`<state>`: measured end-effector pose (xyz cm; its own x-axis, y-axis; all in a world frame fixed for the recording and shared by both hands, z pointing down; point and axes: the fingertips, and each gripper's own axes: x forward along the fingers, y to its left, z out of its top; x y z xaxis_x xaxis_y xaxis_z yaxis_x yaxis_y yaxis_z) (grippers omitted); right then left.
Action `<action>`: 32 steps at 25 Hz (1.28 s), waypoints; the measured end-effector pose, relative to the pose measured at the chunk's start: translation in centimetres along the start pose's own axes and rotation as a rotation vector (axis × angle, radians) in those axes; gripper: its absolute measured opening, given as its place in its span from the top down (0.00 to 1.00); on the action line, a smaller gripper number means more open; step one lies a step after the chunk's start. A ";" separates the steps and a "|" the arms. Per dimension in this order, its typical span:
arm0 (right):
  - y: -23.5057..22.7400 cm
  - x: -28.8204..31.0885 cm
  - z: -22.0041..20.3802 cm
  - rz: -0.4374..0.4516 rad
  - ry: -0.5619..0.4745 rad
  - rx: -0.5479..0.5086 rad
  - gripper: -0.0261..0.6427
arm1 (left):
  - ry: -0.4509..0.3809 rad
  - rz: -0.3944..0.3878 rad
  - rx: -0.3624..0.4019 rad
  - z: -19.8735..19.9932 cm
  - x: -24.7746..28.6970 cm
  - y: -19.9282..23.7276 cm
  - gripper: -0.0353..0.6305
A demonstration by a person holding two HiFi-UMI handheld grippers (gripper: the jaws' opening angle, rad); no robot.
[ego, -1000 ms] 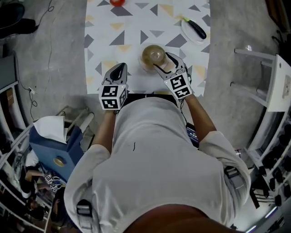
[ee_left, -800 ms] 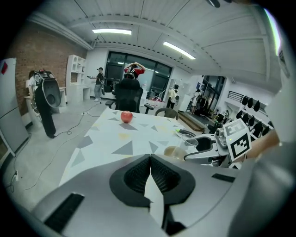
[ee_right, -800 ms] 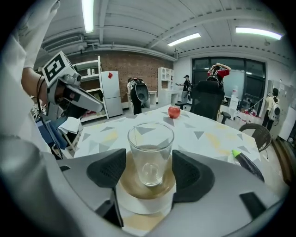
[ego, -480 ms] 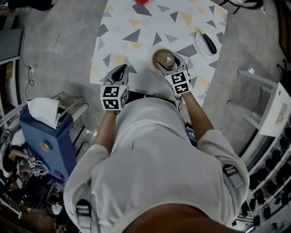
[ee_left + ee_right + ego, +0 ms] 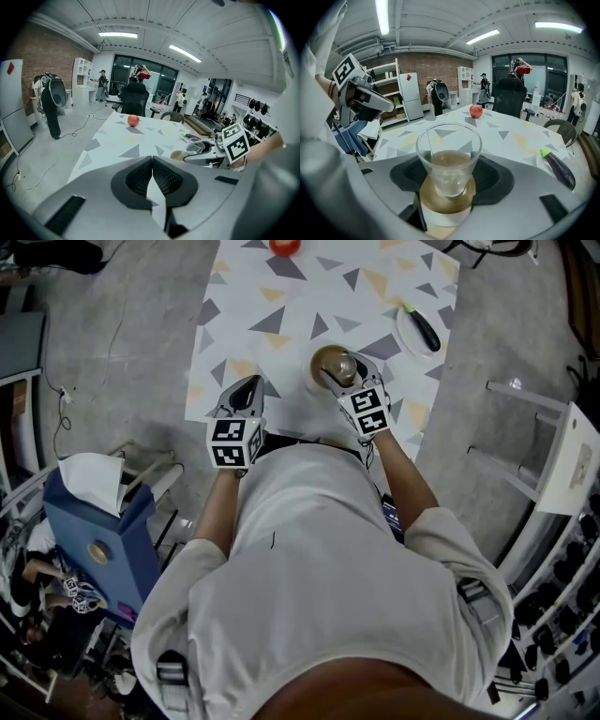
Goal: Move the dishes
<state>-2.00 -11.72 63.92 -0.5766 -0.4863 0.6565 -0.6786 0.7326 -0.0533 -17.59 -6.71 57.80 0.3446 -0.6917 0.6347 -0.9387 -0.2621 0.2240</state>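
A clear glass (image 5: 449,159) stands between the jaws of my right gripper (image 5: 345,371), which is shut on it. Under the glass lies a round brown dish (image 5: 440,201), near the table's front edge in the head view (image 5: 322,362). The left gripper view shows the same glass (image 5: 201,146) and dish (image 5: 177,154) from the side. My left gripper (image 5: 246,390) hovers at the front left edge of the table, its jaws shut with nothing in them (image 5: 152,176).
A red apple (image 5: 284,246) sits at the far end of the triangle-patterned tablecloth (image 5: 272,324). An eggplant (image 5: 427,329) lies on a white plate (image 5: 405,334) at the right. A white frame (image 5: 553,456) stands right of the table, a blue box (image 5: 94,521) on the floor left.
The head view has swung, so the table sits differently in frame. My right gripper has edged further over the brown dish with the glass. The left gripper has kept its place.
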 end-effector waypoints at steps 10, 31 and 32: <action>-0.3 -3.2 3.7 -0.054 -0.092 0.026 0.55 | -0.019 -0.089 0.069 2.2 1.7 -2.3 0.92; -7.6 -13.2 4.2 -0.316 -0.157 0.132 0.55 | 0.001 -0.329 0.226 4.7 7.3 -10.5 0.92; -7.9 -13.5 3.9 -0.325 -0.154 0.137 0.55 | 0.004 -0.336 0.231 4.7 7.5 -10.8 0.92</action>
<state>9.33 -12.77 52.54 -0.3757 -0.7561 0.5360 -0.8859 0.4628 0.0318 -4.79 -12.20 56.65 0.6316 -0.5388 0.5575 -0.7460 -0.6181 0.2477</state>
